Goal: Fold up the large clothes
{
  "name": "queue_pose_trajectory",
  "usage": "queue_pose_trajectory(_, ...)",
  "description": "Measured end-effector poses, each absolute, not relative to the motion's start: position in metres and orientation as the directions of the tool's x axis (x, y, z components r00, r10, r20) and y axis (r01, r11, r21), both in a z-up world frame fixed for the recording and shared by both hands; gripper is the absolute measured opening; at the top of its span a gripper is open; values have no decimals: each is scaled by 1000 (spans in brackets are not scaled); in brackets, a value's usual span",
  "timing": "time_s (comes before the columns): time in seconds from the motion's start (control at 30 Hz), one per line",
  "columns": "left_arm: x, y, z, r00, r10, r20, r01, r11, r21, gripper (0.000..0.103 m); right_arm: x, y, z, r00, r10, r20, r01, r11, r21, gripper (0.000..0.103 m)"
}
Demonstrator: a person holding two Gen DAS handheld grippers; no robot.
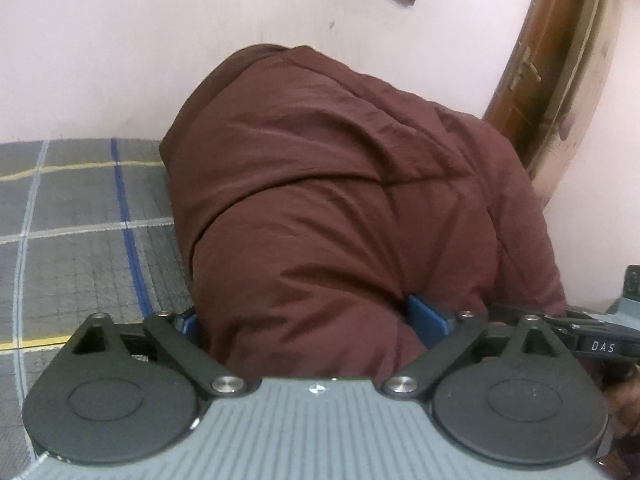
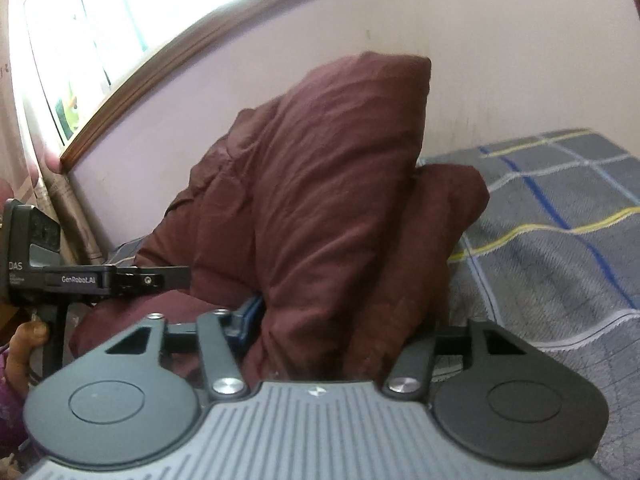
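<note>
Two walls of pale plaster (image 1: pixel 120 40) close off my view, with a brown wooden door (image 1: pixel 560 92) and its metal latch off to the right in the left wrist view, and a bright window (image 2: pixel 80 40) in a wood frame at upper left in the right wrist view. Below them I see the bed (image 1: pixel 80 220), covered in a grey quilted spread crossed by blue, yellow and white lines.

Most of both views is blocked by the maroon jacket (image 1: pixel 340 200), a puffy, smooth, slightly shiny garment bunched into thick rolls and creases. It stands up off the bed as a tall mound close in front of both cameras, against the wall. From the right wrist I see one peak rising high and a lower lobe leaning on its right side.

My left gripper (image 1: pixel 316 324) has a thick fold of the jacket between its blue pads (image 1: pixel 426 316); the fingers stand wide, and the cloth fills the whole gap and bulges over them. My right gripper (image 2: pixel 344 332) likewise has a bundle of jacket between its fingers, about half spread; the left blue pad (image 2: pixel 248 312) presses into the cloth, while the right fingertip is buried and I cannot see it. The other gripper's black body sits at each view's edge, with a hand (image 2: pixel 28 344) on its handle.
</note>
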State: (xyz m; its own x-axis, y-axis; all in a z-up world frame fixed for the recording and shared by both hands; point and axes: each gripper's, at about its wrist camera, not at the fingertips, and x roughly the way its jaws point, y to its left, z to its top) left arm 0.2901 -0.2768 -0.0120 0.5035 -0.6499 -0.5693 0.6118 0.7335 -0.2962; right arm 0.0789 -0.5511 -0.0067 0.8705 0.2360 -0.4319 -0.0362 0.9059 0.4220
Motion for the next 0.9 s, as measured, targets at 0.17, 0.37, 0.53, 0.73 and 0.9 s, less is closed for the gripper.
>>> queue_pose_trajectory(0.17, 282, -275, -1, 531, -623, -574, 598, 756, -267, 88, 72, -542, 1, 893, 208, -398, -29, 911, 411, 45)
queue_pose_trajectory(0.37, 271, -267, 9, 560, -598, -573, 580, 777, -244, 81, 67, -530, 14, 909, 209, -362, -47, 912, 408, 41)
queue_pose_trajectory(0.53, 269, -258, 11, 550, -610, -570, 583, 769, -261, 80, 72, -533, 15, 897, 211, -388, -11, 889, 458, 43)
queue_pose_trajectory(0.73, 274, -255, 8, 542, -627, -559, 608, 752, -254, 93, 69, -537, 7, 879, 111, -463, 102, 906, 412, 98)
queue_pose_trajectory(0.9, 270, -251, 7, 572, -624, -532, 629, 750, -203, 103, 71, -550, -10, 860, 184, -477, 88, 866, 492, 103)
